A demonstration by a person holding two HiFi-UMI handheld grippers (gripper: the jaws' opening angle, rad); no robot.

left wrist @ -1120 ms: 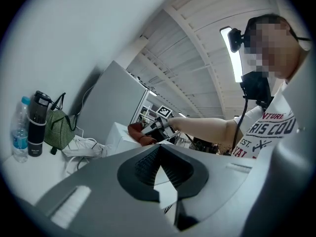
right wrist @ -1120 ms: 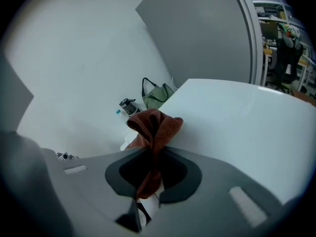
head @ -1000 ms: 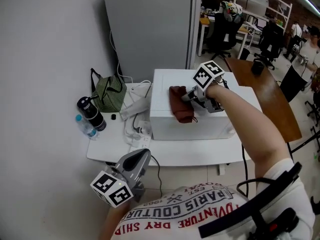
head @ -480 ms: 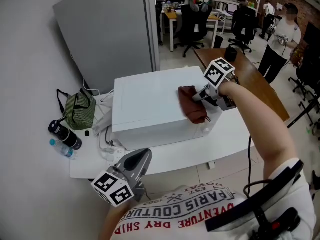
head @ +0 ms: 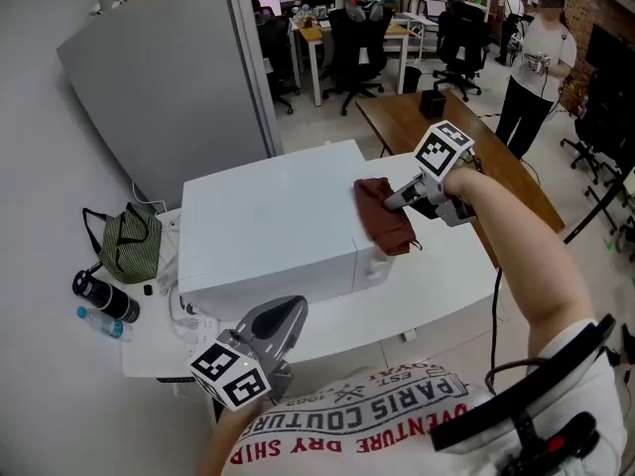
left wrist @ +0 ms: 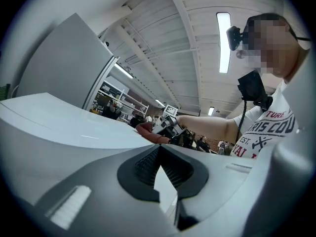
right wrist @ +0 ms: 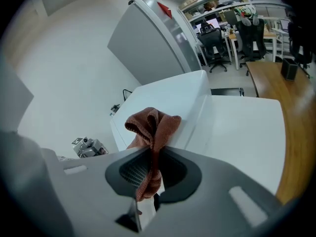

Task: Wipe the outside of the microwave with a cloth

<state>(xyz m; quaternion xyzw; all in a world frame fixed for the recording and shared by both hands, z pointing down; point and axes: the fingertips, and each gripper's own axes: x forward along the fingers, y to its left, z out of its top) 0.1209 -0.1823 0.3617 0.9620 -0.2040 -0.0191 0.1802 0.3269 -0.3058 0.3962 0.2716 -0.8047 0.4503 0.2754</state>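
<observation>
The white microwave (head: 268, 226) stands on a white table. A brown cloth (head: 382, 216) lies over its top right edge and hangs a little down the side. My right gripper (head: 397, 202) is shut on the cloth and holds it against that edge. In the right gripper view the cloth (right wrist: 153, 125) bunches up between the jaws of the right gripper (right wrist: 153, 157), with the microwave (right wrist: 168, 95) just beyond. My left gripper (head: 286, 313) is held low near my body, in front of the microwave and off it. The left gripper (left wrist: 159, 151) has its jaws together on nothing.
A green striped bag (head: 124, 241), a black bottle (head: 99, 296), a small water bottle (head: 99, 322) and cables lie on the table (head: 437, 291) left of the microwave. A grey partition (head: 169, 77) stands behind. A wooden desk (head: 466, 137), office chairs and a standing person (head: 536, 48) are at the right.
The right gripper has dragged the cloth rightward across the microwave's top to its right edge. My head view has swung, so the microwave now sits further left. The left gripper has stayed low.
</observation>
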